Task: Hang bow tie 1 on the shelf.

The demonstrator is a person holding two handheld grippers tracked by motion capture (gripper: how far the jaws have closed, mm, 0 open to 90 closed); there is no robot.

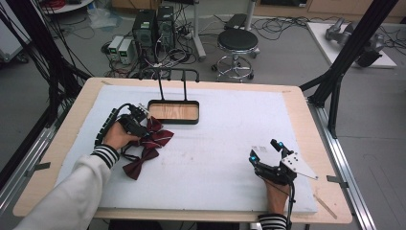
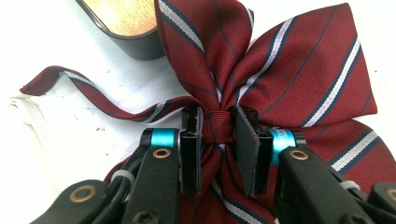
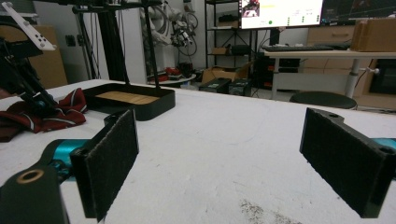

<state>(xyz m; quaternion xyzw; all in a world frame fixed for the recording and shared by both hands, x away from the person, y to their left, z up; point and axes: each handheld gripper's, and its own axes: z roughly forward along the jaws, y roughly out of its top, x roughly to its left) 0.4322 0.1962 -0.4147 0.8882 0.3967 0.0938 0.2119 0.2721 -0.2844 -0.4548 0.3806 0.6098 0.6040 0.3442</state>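
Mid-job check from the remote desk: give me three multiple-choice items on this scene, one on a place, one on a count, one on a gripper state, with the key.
1. Where does the black tray stand?
A. at the table's near edge
B. beyond the bow ties, toward the far side
C. beside the right gripper

2. How many bow ties lie on the white mat?
A. two
B. one
C. four

3. How does the left gripper stand?
A. open above the tray
B. open over bare mat
C. shut on the striped bow tie's centre knot

Key: 1 B, the high view shows the tray past the ties. 2 A, the striped one and a second bow tie nearer the person. 3 C, the left gripper view shows both pads pressing the knot.
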